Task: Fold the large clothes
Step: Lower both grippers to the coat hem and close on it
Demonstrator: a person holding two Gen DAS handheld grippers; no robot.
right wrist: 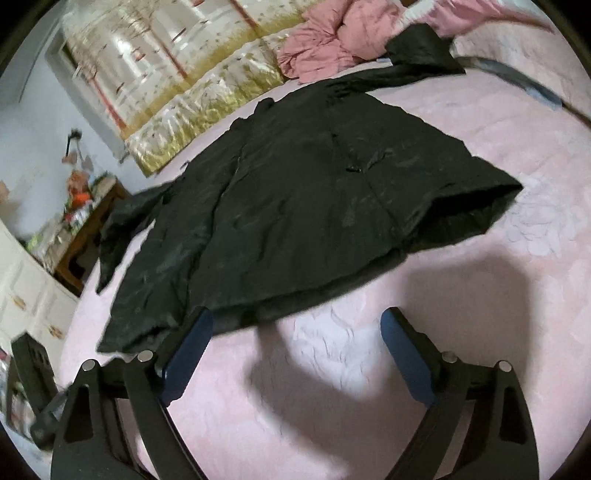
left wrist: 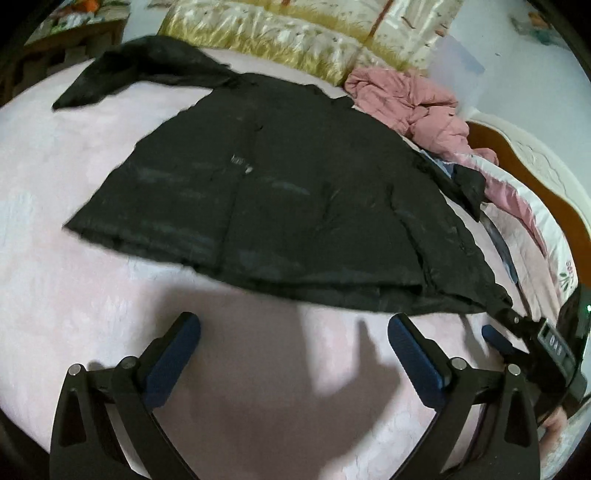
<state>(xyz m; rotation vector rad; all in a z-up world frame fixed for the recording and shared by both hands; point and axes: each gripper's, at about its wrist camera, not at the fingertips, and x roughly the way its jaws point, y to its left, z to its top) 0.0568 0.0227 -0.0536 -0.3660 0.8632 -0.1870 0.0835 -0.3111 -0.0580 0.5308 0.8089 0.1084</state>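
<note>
A large black coat (left wrist: 280, 192) lies spread flat on the pink bed (left wrist: 74, 280), one sleeve stretched to the far left. It also shows in the right wrist view (right wrist: 303, 206). My left gripper (left wrist: 293, 332) is open and empty, just short of the coat's near hem. My right gripper (right wrist: 295, 328) is open and empty at the same hem, its left finger tip against the hem edge. The right gripper also shows at the right edge of the left wrist view (left wrist: 517, 332), close to the coat's right hem corner.
A crumpled pink jacket (left wrist: 413, 99) lies at the far side beside the coat, also in the right wrist view (right wrist: 332, 40). Gold patterned pillows (left wrist: 295, 33) line the far edge. A wooden headboard (left wrist: 535, 177) is at right. A wooden bedside table (right wrist: 81, 236) stands at left.
</note>
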